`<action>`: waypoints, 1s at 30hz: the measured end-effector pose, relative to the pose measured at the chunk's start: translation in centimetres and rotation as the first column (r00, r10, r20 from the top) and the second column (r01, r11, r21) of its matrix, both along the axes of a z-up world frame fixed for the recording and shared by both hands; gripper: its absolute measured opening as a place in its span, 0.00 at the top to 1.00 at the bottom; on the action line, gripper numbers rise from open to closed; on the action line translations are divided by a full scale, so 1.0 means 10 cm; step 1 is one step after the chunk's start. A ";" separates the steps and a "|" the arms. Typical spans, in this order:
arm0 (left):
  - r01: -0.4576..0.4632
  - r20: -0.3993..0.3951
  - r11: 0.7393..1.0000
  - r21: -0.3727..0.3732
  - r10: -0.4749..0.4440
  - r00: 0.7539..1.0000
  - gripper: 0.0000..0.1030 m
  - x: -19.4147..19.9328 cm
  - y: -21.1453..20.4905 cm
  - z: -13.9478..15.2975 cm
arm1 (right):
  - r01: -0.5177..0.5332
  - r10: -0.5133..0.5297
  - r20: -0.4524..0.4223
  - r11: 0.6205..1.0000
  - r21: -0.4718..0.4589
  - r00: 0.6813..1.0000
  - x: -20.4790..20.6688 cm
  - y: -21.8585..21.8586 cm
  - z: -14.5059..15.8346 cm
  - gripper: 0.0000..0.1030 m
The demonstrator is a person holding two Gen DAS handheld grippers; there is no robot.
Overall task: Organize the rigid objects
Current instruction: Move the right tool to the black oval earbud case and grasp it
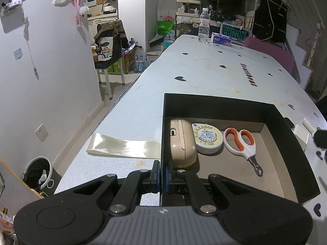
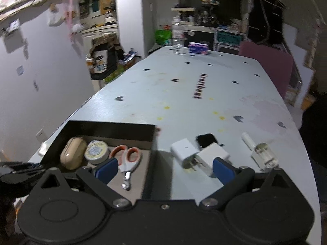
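A black open box (image 1: pixel 220 104) (image 2: pixel 110 129) sits on the white table. It holds a beige case (image 1: pixel 183 143) (image 2: pixel 73 153), a round tape measure (image 1: pixel 207 138) (image 2: pixel 96 151) and orange-handled clippers (image 1: pixel 241 146) (image 2: pixel 126 159). My left gripper (image 1: pixel 162 175) is shut on the box's left wall near its front corner. My right gripper (image 2: pixel 165 170) is open and empty, above the box's right wall. Right of the box lie two white plug chargers (image 2: pixel 185 150) (image 2: pixel 213 156), a small black object (image 2: pixel 206 139) and a white plastic device (image 2: pixel 261 153).
A water bottle (image 1: pixel 204 25) (image 2: pixel 178 37), a tissue pack (image 1: pixel 221 38) (image 2: pixel 198 47) and a pink chair (image 1: pixel 271 51) stand at the table's far end. A strip of shiny tape (image 1: pixel 122 146) lies left of the box. A bin (image 1: pixel 38 172) stands on the floor at left.
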State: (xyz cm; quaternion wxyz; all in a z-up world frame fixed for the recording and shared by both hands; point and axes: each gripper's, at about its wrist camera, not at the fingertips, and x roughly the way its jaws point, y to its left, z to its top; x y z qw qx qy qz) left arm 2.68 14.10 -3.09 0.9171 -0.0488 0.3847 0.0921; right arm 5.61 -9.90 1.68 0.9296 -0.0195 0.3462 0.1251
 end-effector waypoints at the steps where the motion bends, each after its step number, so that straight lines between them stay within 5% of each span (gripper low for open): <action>1: 0.002 0.000 1.000 0.006 -0.002 1.000 0.95 0.00 -0.01 0.00 | 0.015 -0.015 -0.003 1.000 0.010 1.000 0.01 -0.06 -0.01 0.03; 8: 0.015 -0.001 0.999 0.032 -0.015 1.000 0.95 0.00 -0.06 -0.01 | 0.202 -0.201 -0.029 0.977 0.065 0.979 0.14 -0.61 -0.07 0.04; 17: 0.015 0.000 0.999 0.035 -0.015 1.000 0.95 -0.01 -0.10 -0.01 | 0.437 -0.430 -0.098 0.897 0.071 0.897 0.32 -1.27 -0.37 0.08; 27: 0.015 0.000 0.999 0.034 -0.015 1.000 0.95 -0.01 -0.11 -0.01 | 0.503 -0.470 -0.273 0.862 0.062 0.839 0.60 -1.69 -0.87 0.29; 30: 0.014 0.000 0.999 0.034 -0.014 1.000 0.95 -0.01 -0.11 -0.01 | 0.485 -0.431 -0.315 0.867 0.115 0.846 0.63 -1.73 -0.94 0.33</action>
